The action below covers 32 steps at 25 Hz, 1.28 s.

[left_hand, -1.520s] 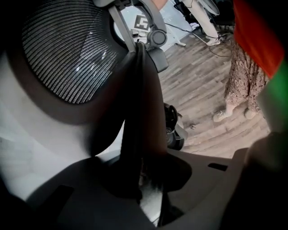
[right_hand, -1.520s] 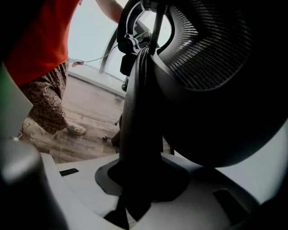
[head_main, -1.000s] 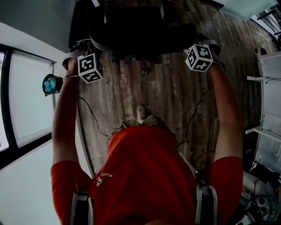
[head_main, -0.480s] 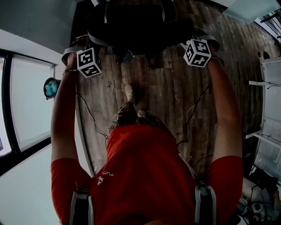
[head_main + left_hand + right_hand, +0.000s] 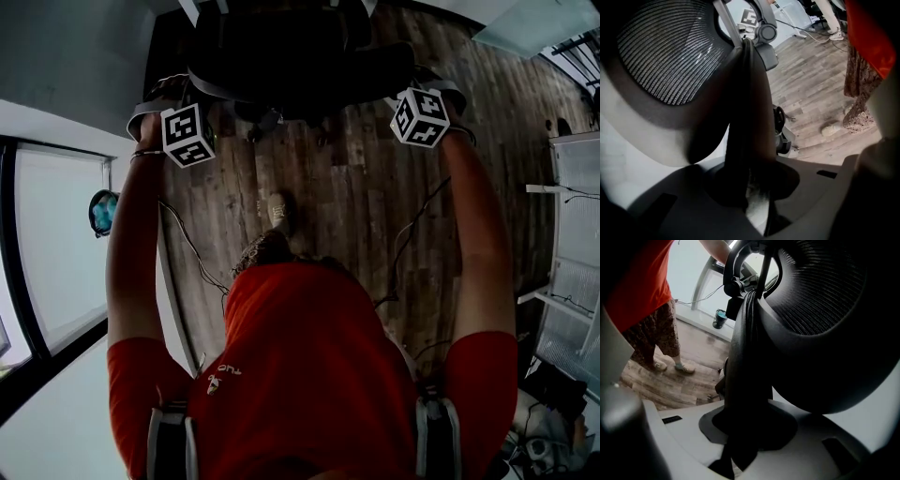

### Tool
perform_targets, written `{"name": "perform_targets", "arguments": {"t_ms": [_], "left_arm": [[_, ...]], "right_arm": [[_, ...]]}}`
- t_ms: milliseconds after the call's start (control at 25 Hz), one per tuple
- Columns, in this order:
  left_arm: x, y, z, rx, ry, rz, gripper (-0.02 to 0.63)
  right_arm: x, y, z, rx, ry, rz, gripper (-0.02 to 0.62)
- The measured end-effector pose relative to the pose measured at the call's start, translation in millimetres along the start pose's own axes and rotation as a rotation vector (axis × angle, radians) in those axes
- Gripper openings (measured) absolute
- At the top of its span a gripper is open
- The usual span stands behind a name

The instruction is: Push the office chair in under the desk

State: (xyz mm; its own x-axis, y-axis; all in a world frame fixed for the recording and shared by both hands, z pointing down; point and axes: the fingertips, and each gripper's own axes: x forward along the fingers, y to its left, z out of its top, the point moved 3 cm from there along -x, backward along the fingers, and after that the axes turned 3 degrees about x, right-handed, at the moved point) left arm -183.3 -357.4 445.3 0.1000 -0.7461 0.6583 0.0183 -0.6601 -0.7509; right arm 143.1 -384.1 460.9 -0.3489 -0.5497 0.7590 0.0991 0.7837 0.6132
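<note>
The black office chair stands at the top of the head view on the wooden floor, its seat and back a dark mass. My left gripper grips the left edge of the backrest; in the left gripper view the dark backrest rim runs down between the jaws of this gripper, with the mesh back at upper left. My right gripper holds the opposite edge the same way: the rim sits clamped in this gripper, with the mesh to its right. White desk legs show just beyond the chair.
A window wall runs along the left with a blue-green cup at its foot. White racks stand at the right. Cables trail over the floor. The person's shoe is behind the chair.
The chair and both grippers have moved away, toward the top of the head view. The person's foot has stepped forward after them. Both grips look the same.
</note>
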Motion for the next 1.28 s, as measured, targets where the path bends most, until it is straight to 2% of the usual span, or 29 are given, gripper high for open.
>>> {"name": "perform_targets", "arguments": {"t_ms": [760, 1280], "left_arm": [[115, 114, -44, 0.019, -0.02, -0.005, 0.084], [177, 165, -53, 0.003, 0.001, -0.008, 0.084]], "right_arm": [[91, -128, -18, 0.049, 0.058, 0.026, 0.103], [141, -195, -41, 0.032, 0.052, 0.027, 0.103]]}}
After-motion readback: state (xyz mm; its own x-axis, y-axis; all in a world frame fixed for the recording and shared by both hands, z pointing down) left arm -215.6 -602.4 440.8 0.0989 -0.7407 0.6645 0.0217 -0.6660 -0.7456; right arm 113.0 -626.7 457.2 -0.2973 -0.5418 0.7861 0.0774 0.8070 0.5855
